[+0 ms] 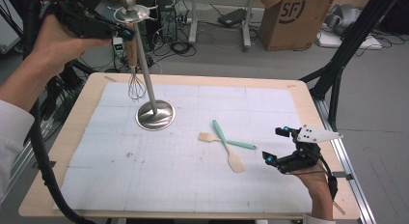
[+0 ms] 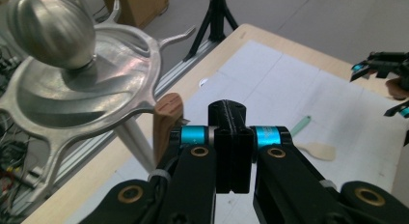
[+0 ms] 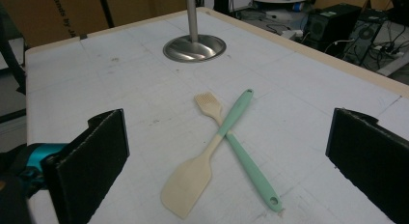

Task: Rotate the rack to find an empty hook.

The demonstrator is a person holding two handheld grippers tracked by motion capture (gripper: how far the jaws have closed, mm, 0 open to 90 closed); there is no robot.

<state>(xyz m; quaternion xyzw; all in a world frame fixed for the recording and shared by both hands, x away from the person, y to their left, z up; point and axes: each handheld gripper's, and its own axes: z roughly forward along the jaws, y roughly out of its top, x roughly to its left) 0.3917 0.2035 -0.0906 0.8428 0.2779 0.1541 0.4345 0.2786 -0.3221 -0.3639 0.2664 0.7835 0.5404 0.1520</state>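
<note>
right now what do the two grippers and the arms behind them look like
Both grippers, left gripper and right gripper, are black with bright blue rings near the jaws. The right carries a grey three-cornered plate. A thick black cable trails from the left. A white sleeve covers the left arm.

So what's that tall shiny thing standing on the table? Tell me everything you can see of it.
It is a metal utensil stand, polished and silvery. A round domed base sits on the white mat toward the table's far left. A slim pole rises upright from it to a flat disc with curved hook arms, capped by an egg-shaped knob. A whisk with a wooden handle hangs from one arm, beside the pole. The left hand-held gripper is at the top by the whisk's handle, jaws shut.
</note>
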